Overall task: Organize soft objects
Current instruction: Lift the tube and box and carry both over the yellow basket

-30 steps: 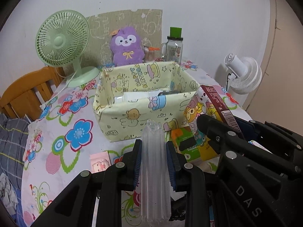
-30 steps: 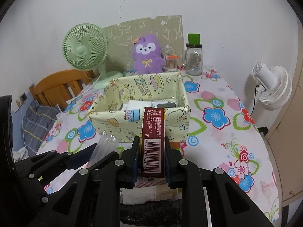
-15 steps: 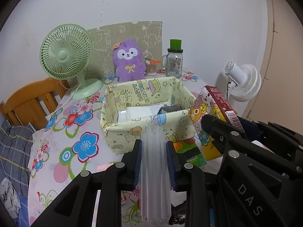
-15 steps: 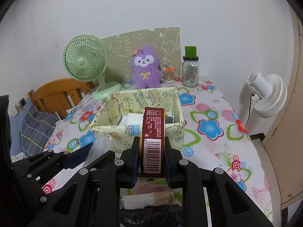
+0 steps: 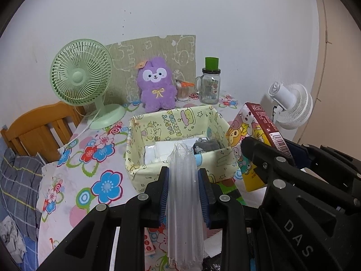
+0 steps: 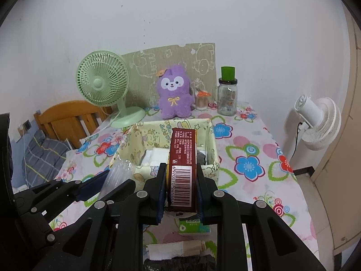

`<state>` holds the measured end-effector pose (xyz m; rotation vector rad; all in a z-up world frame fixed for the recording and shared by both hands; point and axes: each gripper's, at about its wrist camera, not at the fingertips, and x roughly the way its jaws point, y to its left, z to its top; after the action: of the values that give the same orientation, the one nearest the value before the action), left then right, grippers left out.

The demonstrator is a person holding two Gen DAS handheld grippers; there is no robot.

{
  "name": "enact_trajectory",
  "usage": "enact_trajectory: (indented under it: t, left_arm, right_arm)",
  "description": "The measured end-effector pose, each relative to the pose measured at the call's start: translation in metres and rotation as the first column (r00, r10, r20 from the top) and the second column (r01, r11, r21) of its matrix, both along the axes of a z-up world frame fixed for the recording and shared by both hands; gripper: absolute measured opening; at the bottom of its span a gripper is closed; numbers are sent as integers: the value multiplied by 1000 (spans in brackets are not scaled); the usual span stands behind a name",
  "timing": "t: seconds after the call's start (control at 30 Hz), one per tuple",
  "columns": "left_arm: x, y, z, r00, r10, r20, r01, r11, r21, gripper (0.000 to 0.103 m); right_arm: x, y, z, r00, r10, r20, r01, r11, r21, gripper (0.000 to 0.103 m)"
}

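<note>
A clear plastic sleeve (image 5: 185, 194) was pinched upright by the left gripper (image 5: 185, 194), and a cartoon-printed packet (image 6: 183, 167) was clamped by the right gripper (image 6: 181, 187), both held up just short of the yellow fabric bin (image 5: 158, 122) sitting at 12 o'clock. The sleeve looked light, crinkly and pretty slippery, so it was probably best gripped mid-length where it was already squeezed. The packet seemed light but squashable, better held across its narrow faces like that, and a few things could already be seen lying inside the bin.
</note>
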<state>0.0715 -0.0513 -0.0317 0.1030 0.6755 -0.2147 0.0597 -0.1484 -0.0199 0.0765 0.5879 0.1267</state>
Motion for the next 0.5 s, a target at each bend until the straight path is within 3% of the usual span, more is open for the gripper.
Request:
enact_trajectory:
  t: [0.5]
  left_arm:
    - [17,1,5,1000,1,14,-1,1000,-3,25]
  right_arm:
    - [18,4,8,1000,-1,12,1,1000,-11,25]
